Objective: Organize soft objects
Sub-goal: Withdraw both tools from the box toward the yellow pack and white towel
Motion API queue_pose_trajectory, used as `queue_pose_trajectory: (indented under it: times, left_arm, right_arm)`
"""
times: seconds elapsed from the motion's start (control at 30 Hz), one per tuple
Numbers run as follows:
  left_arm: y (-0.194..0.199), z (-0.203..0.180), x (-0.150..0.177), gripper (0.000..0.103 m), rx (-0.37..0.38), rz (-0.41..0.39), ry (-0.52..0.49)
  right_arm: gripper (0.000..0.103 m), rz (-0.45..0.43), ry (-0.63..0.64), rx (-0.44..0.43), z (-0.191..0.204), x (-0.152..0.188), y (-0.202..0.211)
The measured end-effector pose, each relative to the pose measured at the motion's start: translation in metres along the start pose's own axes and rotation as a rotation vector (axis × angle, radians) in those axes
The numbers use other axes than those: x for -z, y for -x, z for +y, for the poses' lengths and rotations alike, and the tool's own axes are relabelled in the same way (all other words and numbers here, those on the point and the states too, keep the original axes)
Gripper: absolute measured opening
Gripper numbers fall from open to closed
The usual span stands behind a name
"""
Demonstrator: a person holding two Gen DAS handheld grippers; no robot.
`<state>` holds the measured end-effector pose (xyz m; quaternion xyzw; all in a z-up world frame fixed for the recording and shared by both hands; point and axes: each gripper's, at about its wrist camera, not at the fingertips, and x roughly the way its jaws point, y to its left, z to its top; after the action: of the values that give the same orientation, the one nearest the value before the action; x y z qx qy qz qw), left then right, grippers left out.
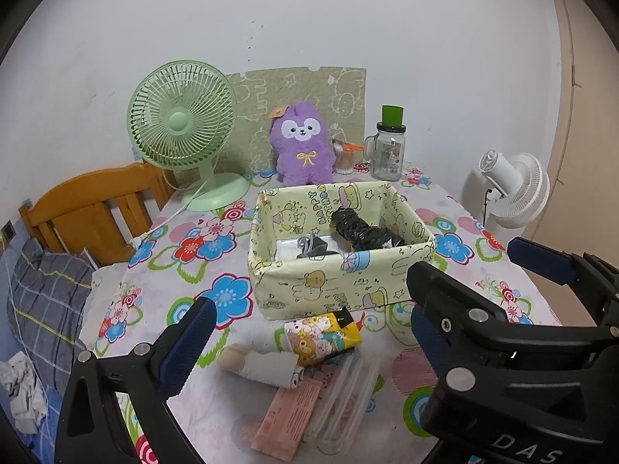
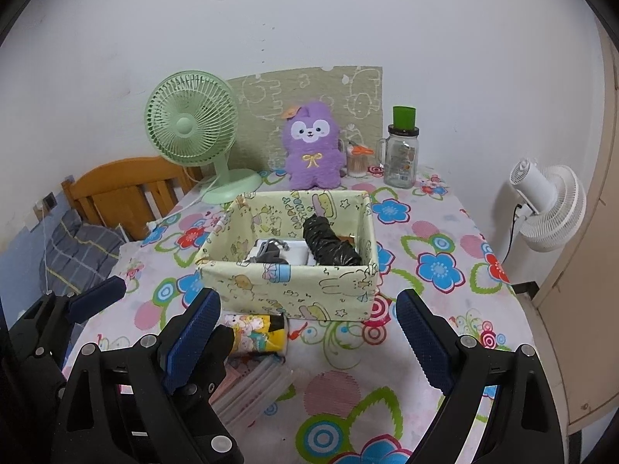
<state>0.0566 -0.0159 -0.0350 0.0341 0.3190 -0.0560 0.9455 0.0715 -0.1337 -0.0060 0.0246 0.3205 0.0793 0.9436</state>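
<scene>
We see a white wall behind a surface (image 2: 445, 232) covered by a cloth printed with blue, red and pink flowers and green rings. Near its middle stands one rectangular storage box (image 1: 332, 282) wrapped in pale yellow cartoon paper; on its inner wall we read "HAPPY BIRTHDAY". Inside lie a black roll with a crinkled, glossy skin (image 1: 361, 230) towards the right wall and a small grey fabric piece (image 1: 315, 249) on something white.

Along the back edge we count two green things, a ribbed plastic desk fan (image 1: 182, 116) at the left corner and a green-capped glass jar (image 1: 389, 152) with a handle, and between them one fluffy purple plush toy (image 1: 303, 145) with a yellow bow, plus a tub of cotton swabs (image 1: 344, 158). A white fan (image 2: 549, 208) stands beyond the right edge, a wooden bed frame (image 1: 89, 208) beyond the left.

Between the box and the front edge lie the soft objects: a rolled cartoon-print cloth (image 1: 323, 338), a beige and white sock roll (image 1: 263, 361), a flat pink packet (image 1: 288, 415) and clear pouches (image 1: 344, 398).

Our left hand-held gripper (image 1: 309, 317) hangs above them, jaws spread wide, holding nothing. Our right hand-held gripper (image 2: 305, 340) is likewise spread and empty, near the front edge; "DAS" is legible on its body.
</scene>
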Motion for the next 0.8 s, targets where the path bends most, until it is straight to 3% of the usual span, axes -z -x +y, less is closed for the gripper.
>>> queue_pose_trajectory:
  times: [0.37, 0.8]
  left_arm:
    - [-0.006, 0.010, 0.017, 0.102, -0.011, 0.024, 0.009]
    - [-0.032, 0.025, 0.028, 0.102, -0.005, 0.082, 0.007]
  right_arm:
    - [0.094, -0.012, 0.043, 0.001, 0.011, 0.014, -0.005]
    - [0.094, 0.034, 0.046, -0.023, 0.019, 0.024, -0.036]
